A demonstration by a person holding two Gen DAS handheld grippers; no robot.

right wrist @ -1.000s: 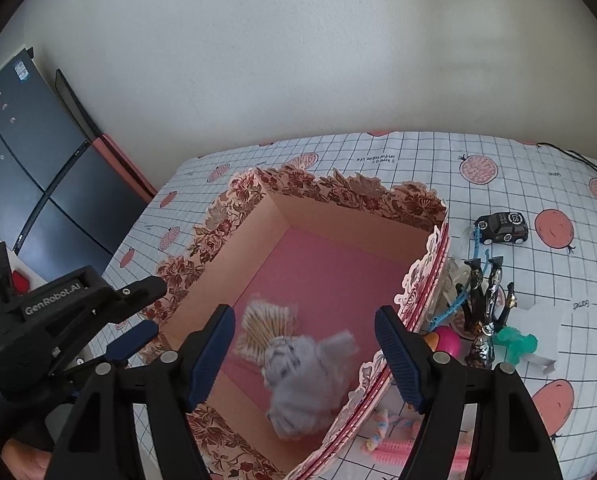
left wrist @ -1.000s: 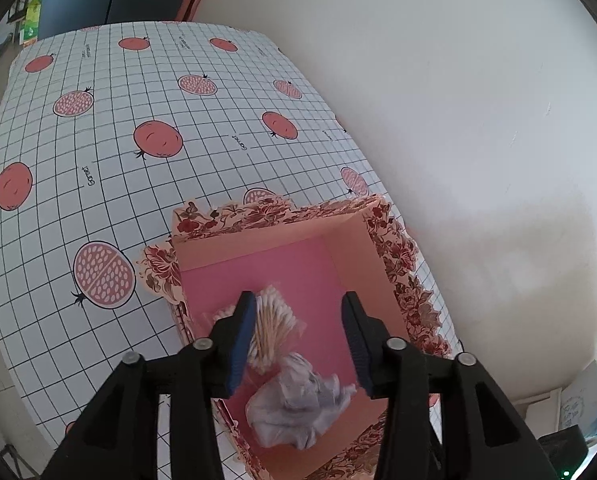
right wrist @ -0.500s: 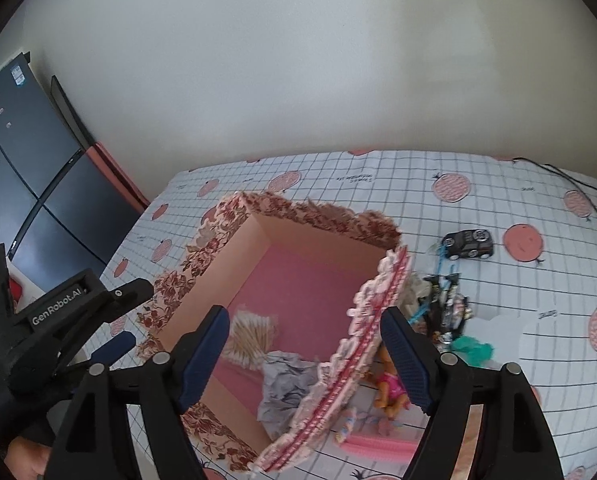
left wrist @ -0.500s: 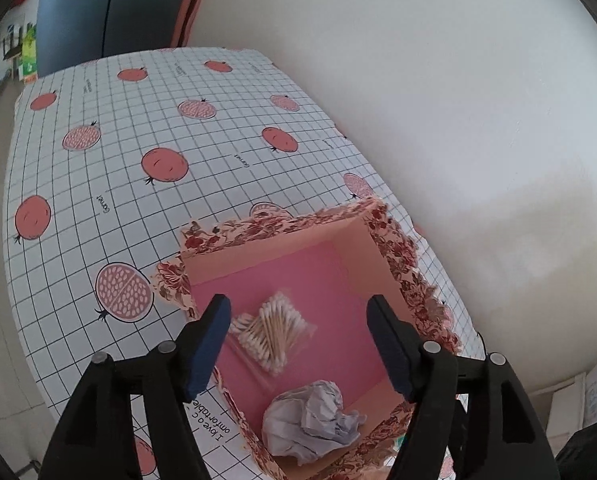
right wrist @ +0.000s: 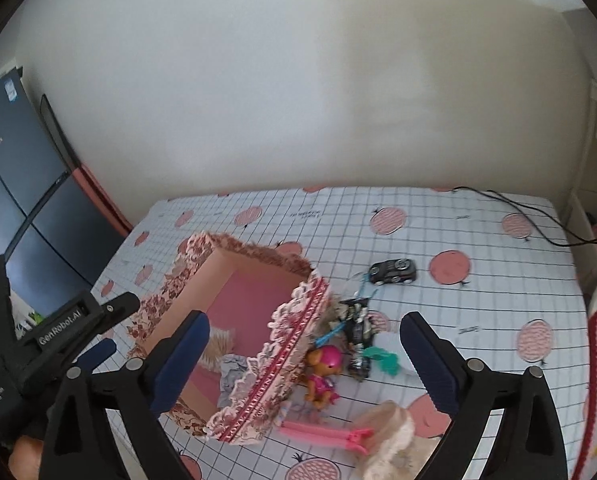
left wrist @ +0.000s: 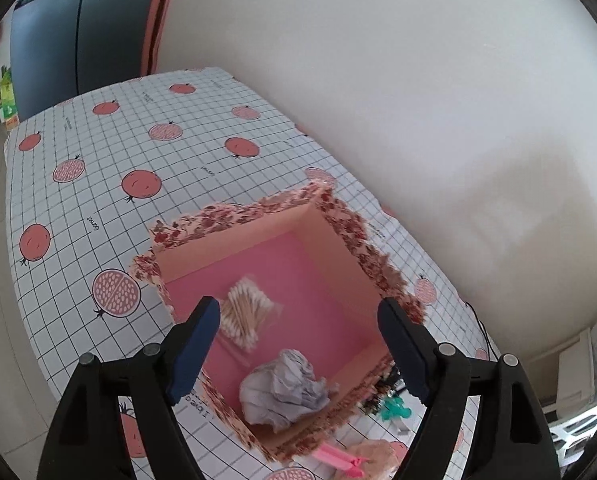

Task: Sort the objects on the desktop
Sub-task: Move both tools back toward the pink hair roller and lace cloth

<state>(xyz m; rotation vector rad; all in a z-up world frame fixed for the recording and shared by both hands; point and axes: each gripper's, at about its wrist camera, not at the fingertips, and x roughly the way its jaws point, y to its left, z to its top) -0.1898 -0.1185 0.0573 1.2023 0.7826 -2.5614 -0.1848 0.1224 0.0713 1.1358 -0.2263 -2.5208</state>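
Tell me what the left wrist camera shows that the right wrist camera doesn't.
Only the left wrist view shows the whole box floor, with the cotton swab bundle and crumpled paper ball in full. Only the right wrist view shows the black toy car, pink-helmeted puppy figure and black cable. Both show the floral box, pink comb and pomegranate tablecloth.

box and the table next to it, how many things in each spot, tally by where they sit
In the box: 2, the cotton swab bundle and the crumpled paper ball.
On the table beside the box: at least 5 — black toy car, dark robot toy, pink puppy figure, blonde doll, teal piece.
Total: at least 7; the toy pile is cluttered.
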